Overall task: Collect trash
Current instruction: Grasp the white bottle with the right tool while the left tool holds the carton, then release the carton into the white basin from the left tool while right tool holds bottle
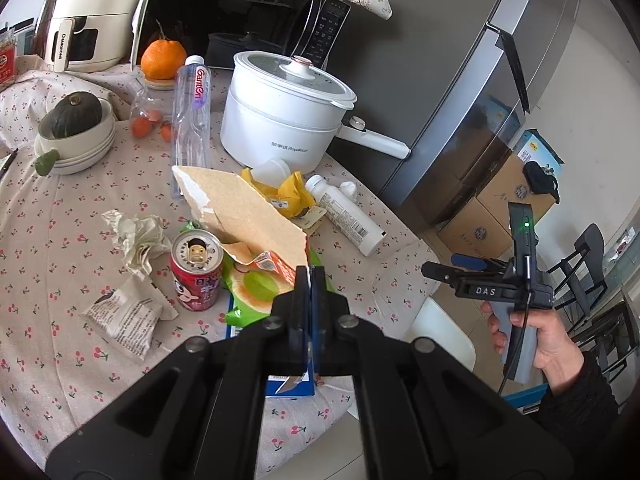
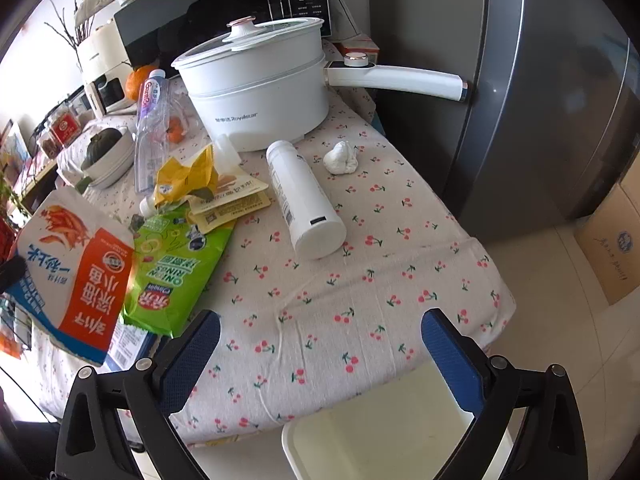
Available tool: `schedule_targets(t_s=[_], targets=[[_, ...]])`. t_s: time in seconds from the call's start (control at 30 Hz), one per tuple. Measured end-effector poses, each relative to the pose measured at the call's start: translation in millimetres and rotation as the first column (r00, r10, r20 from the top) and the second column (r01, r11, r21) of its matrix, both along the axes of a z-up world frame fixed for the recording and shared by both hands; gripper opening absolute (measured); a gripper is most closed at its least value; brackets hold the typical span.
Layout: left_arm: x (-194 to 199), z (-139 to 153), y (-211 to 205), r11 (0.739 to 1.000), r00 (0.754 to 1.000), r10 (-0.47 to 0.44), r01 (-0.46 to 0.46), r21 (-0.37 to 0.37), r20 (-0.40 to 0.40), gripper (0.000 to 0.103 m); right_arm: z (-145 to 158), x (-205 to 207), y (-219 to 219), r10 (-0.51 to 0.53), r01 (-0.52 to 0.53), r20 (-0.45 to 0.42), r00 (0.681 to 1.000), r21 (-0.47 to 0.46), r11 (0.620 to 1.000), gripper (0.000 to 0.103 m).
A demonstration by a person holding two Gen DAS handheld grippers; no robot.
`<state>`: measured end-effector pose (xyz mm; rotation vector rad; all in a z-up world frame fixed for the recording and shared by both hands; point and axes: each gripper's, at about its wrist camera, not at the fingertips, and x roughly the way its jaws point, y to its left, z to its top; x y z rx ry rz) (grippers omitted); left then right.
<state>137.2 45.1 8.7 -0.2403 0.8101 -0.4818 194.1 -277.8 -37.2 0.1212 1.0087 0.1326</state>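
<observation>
My left gripper (image 1: pixel 309 276) is shut on the edge of a torn cardboard snack box (image 1: pixel 240 208), held up above the table; its orange and white printed face shows in the right wrist view (image 2: pixel 76 276). Under it lie a green onion-rings bag (image 2: pixel 176 264), a yellow wrapper (image 2: pixel 188 176) and a white bottle on its side (image 2: pixel 304 196). A red can (image 1: pixel 197 276), crumpled paper (image 1: pixel 138 240) and a white packet (image 1: pixel 128 316) lie to the left. My right gripper (image 2: pixel 320 344) is open and empty, over the table's near edge above a white bin (image 2: pixel 392 432).
A white electric pot (image 1: pixel 288 108) with a long handle, a clear water bottle (image 1: pixel 192 120), an orange (image 1: pixel 163 59), a bowl with a squash (image 1: pixel 76 128), a microwave (image 1: pixel 240 12) and a grey fridge (image 1: pixel 460 80) stand behind. A white tissue ball (image 2: pixel 341 157) lies near the pot. Cardboard boxes (image 1: pixel 500 208) sit on the floor.
</observation>
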Motion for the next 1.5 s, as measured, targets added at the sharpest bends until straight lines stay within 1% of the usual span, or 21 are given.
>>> schedule_targets(t_s=[0.07, 0.17, 0.27, 0.4, 0.43, 0.47, 0.5, 0.53, 0.67, 0.77, 0.9, 1.17, 1.27, 1.37, 1.43, 1.5], targets=[[0.9, 4.4, 8.0, 1.000, 1.000, 0.019, -0.019, -0.009, 0.010, 0.001, -10.8, 18.9, -2.8, -0.002, 0.002, 0.005, 1.000, 0.030, 1.000, 0.094], [1.7, 9.2, 15.9, 0.999, 0.999, 0.035, -0.035, -0.001, 0.037, 0.001, -29.5, 41.5, -2.8, -0.012, 0.011, 0.012, 1.000, 0.062, 0.998, 0.086], [1.0, 12.9, 19.2, 0.999, 0.997, 0.046, -0.047, 0.009, 0.055, 0.001, -46.2, 60.6, -3.1, -0.006, 0.004, 0.012, 1.000, 0.107, 0.994, 0.082], [3.7, 8.4, 20.7, 0.998, 0.997, 0.053, -0.054, 0.020, 0.053, 0.001, -62.0, 81.7, 1.4, 0.012, -0.012, 0.000, 1.000, 0.127, 0.992, 0.081], [4.9, 6.3, 20.4, 0.998, 0.997, 0.055, -0.057, 0.029, 0.050, 0.001, -66.2, 86.2, 1.6, 0.010, -0.009, -0.008, 1.000, 0.134, 0.991, 0.079], [6.5, 4.3, 20.1, 0.998, 0.998, 0.056, -0.057, 0.031, 0.043, 0.001, -70.3, 89.9, 0.8, 0.006, -0.004, -0.013, 1.000, 0.147, 0.989, 0.074], [7.6, 2.9, 19.5, 0.998, 0.998, 0.056, -0.057, 0.029, 0.037, 0.001, -74.2, 93.0, -0.4, 0.001, 0.003, -0.020, 1.000, 0.166, 0.986, 0.070], [8.4, 1.7, 19.5, 0.998, 0.998, 0.055, -0.056, 0.028, 0.032, 0.001, -77.5, 95.4, -1.1, -0.005, 0.009, -0.026, 1.000, 0.186, 0.982, 0.062], [9.2, 1.5, 14.3, 0.999, 0.999, 0.036, -0.037, 0.026, 0.028, 0.001, -77.5, 95.5, -6.2, -0.016, 0.018, -0.010, 1.000, 0.252, 0.968, 0.058], [6.7, 4.6, 12.0, 0.999, 0.999, 0.030, -0.031, 0.024, 0.038, 0.001, -58.5, 85.5, -5.6, -0.018, 0.013, 0.021, 1.000, 0.242, 0.970, 0.055], [1.1, 7.1, 11.3, 0.999, 0.998, 0.031, -0.032, 0.019, 0.050, 0.001, -25.3, 65.2, -0.1, -0.006, -0.004, 0.054, 0.999, 0.192, 0.981, 0.053], [-11.3, 3.3, 3.3, 0.999, 0.998, 0.016, -0.018, 0.027, 0.058, 0.001, 33.8, 2.6, -6.1, -0.010, -0.010, 0.127, 0.992, 0.156, 0.988, 0.053], [-16.0, 3.5, -0.2, 0.999, 0.997, 0.009, -0.011, 0.032, 0.073, 0.001, 47.5, -22.6, -10.0, -0.013, -0.007, 0.135, 0.991, 0.143, 0.990, 0.053], [-22.0, 3.1, -2.9, 1.000, 0.997, -0.003, 0.002, 0.018, 0.073, 0.001, 58.4, -45.1, -11.4, -0.004, -0.009, 0.140, 0.990, 0.095, 0.995, 0.053], [-26.7, 4.2, -6.1, 1.000, 0.997, -0.019, 0.019, 0.007, 0.073, 0.001, 65.7, -61.9, -14.3, 0.001, -0.013, 0.148, 0.989, 0.075, 0.997, 0.053], [-32.3, 6.5, -12.0, 0.999, 0.996, -0.044, 0.044, -0.002, 0.079, 0.001, 70.4, -75.3, -19.5, -0.001, -0.010, 0.150, 0.989, 0.074, 0.997, 0.053]])
